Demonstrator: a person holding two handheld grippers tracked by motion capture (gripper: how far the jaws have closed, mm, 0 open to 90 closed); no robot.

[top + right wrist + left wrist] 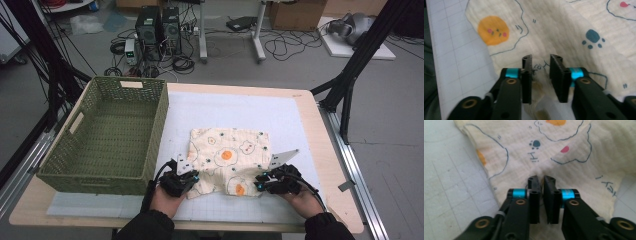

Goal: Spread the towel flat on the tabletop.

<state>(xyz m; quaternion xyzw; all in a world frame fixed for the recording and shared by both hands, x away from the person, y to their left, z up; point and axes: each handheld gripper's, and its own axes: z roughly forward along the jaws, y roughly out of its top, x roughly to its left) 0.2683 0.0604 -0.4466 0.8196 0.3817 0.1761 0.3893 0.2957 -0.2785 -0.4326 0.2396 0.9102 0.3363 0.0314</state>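
- Nearest the person, two dark sleeves came in from the bottom of the high view, each hand wrapped around a gripper at the near edge of the table.
- The left gripper sat at the cloth's near left corner. In the left gripper view its jaws were drawn almost together over the cloth, with only a thin slit between them; whether any fabric was pinched there could not be told.
- The right gripper sat at the cloth's near right corner. In the right gripper view its jaws stood a little apart above the fabric, with a fold of cloth under the gap and the pads not pressing on it.
- The cloth, cream with fried-egg and paw-print drawings, lay folded and rumpled on the white gridded mat, near the middle of the table and closer to the near side.
- To the left of the cloth, and just beside it, stood a green woven basket with a cut-out handle in its left wall; nothing lay inside it.
- Beyond the table, computer towers, cables and cardboard boxes were on the floor.
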